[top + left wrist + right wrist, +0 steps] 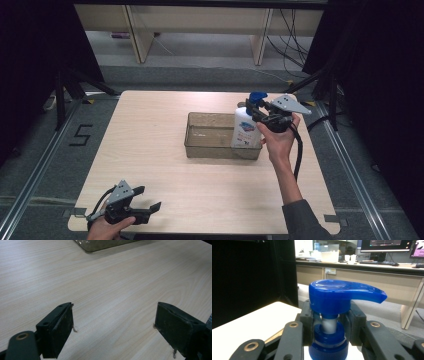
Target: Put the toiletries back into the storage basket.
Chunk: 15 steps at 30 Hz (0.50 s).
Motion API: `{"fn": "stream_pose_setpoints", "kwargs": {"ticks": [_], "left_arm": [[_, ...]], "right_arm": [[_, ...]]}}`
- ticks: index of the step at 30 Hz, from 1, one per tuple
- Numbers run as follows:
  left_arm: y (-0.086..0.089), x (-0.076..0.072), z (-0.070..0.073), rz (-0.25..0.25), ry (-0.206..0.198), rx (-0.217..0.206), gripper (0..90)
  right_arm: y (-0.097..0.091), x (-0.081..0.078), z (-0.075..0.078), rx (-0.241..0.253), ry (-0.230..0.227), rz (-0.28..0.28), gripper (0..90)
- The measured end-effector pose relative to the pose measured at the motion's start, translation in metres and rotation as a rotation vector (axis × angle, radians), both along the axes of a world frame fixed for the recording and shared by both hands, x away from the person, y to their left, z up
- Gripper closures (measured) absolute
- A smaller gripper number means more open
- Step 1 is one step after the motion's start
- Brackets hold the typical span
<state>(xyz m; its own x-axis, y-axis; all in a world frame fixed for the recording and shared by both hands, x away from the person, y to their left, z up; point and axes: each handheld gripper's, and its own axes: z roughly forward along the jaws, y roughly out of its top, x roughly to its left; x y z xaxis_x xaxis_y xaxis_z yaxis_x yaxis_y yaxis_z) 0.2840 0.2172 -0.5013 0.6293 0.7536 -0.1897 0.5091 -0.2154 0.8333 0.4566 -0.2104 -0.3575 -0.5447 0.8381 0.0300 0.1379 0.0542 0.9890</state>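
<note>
Presently, right gripper (260, 112) clamps the pump bottle (245, 129) neck over the tray (200, 147); left gripper (113, 326) rests open on the table (150, 125).

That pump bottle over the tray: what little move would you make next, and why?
Probably lower it. The right gripper is shut on the pump bottle at its neck, upright over the right end of the clear tray, while the left gripper rests open, far away.

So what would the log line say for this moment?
right gripper: shut on pump bottle neck, at tray right end | left gripper: open, idle near table front edge
</note>
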Motion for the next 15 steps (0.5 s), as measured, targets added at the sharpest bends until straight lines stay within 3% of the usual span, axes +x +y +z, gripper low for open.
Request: {"fn": "stream_pose_setpoints", "kwargs": {"ticks": [3, 4, 5, 6, 8, 10, 13, 15], "left_arm": [[0.0001, 0.0000, 0.0001, 0.006, 0.001, -0.003, 14.7], [0.0005, 0.0005, -0.0001, -0.003, 0.003, 0.001, 14.7], [0.0003, 0.0007, -0.0005, -0.005, 0.001, -0.001, 14.7], [-0.0002, 0.0007, -0.0008, -0.008, 0.002, 0.002, 14.8], [-0.0011, 0.0002, -0.0004, -0.006, 0.004, 0.007, 14.8], [-0.0009, 0.0000, -0.0001, -0.005, 0.006, 0.011, 14.7], [-0.0002, 0.0010, -0.0008, -0.008, 0.003, 0.002, 14.8], [-0.0003, 0.0007, -0.0007, -0.008, 0.001, 0.001, 14.7]], "right_arm": [[-0.0004, -0.0037, -0.0006, 0.005, 0.000, -0.011, 64.4], [-0.0012, -0.0037, -0.0006, -0.004, -0.012, -0.008, 61.7], [-0.0004, -0.0043, -0.0003, -0.005, 0.007, -0.010, 55.7], [0.0001, -0.0041, -0.0006, -0.014, 0.025, -0.012, 55.3], [-0.0021, -0.0036, -0.0025, -0.046, 0.019, -0.002, 55.3], [-0.0032, -0.0038, -0.0025, -0.037, 0.005, 0.000, 55.4], [-0.0027, -0.0059, -0.0019, -0.031, 0.033, -0.005, 47.8], [-0.0044, -0.0063, -0.0020, -0.035, 0.018, -0.012, 46.0]]}}
